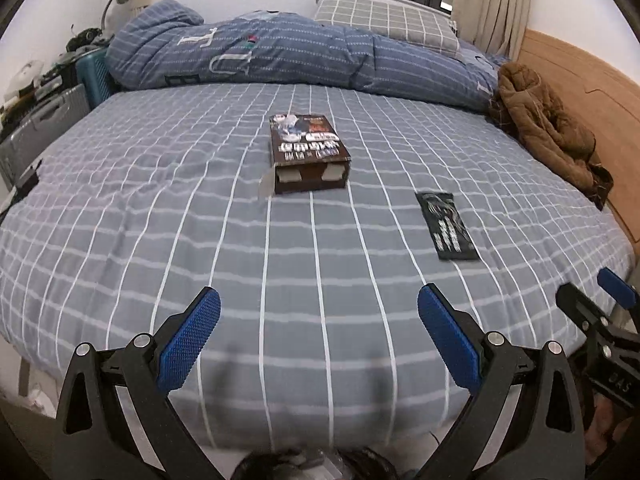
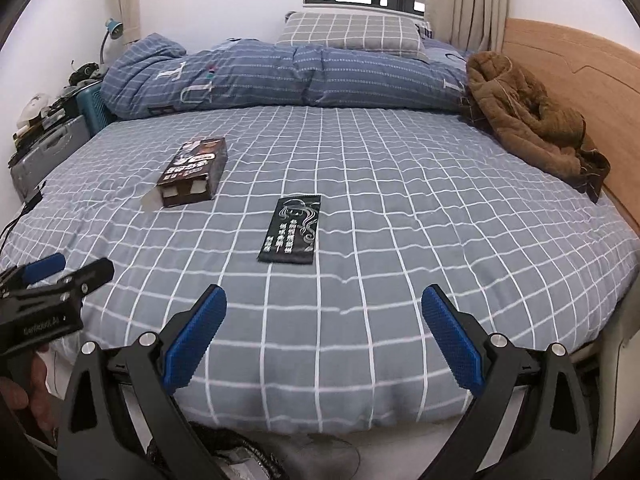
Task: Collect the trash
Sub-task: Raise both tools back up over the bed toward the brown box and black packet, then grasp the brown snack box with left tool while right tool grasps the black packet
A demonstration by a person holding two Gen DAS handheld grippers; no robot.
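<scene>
- Left tool [image 1: 319, 322]: blue-padded fingers spread wide apart, nothing between them. It hovers over the near edge of the bed [image 1: 160, 240], pointing across the mattress toward the far side.
- Right tool [image 2: 324, 320]: fingers likewise spread wide, holding nothing, over the near edge of the bed and closer to its right side than the left tool.
- Each tool shows in the other's camera: the right one at the right margin of the left wrist view, the left one at the left margin of the right wrist view, with part of a hand [image 2: 36, 392] gripping its handle.
- Bed: grey-blue sheet with a white grid.
- Brown carton [image 1: 308, 152]: lies flat near the middle of the bed. Its near end is open, with a loose flap sticking out at the near-left corner. Printed top faces up.
- Black packet [image 2: 291, 230]: flat, with white print, lying on the sheet nearer the near edge than the carton, to the carton's right and well apart from it. Directly ahead of the right tool, not touched.
- Far edge of bed: rolled blue duvet [image 1: 300, 56] runs along it, with a grey checked pillow [image 2: 352, 34] behind.
- Far-right corner: crumpled brown jacket [image 2: 528, 116] lies against the wooden headboard [image 2: 560, 52].
- Left of bed: cluttered grey and teal cases [image 1: 60, 100]; contents too small to tell.
</scene>
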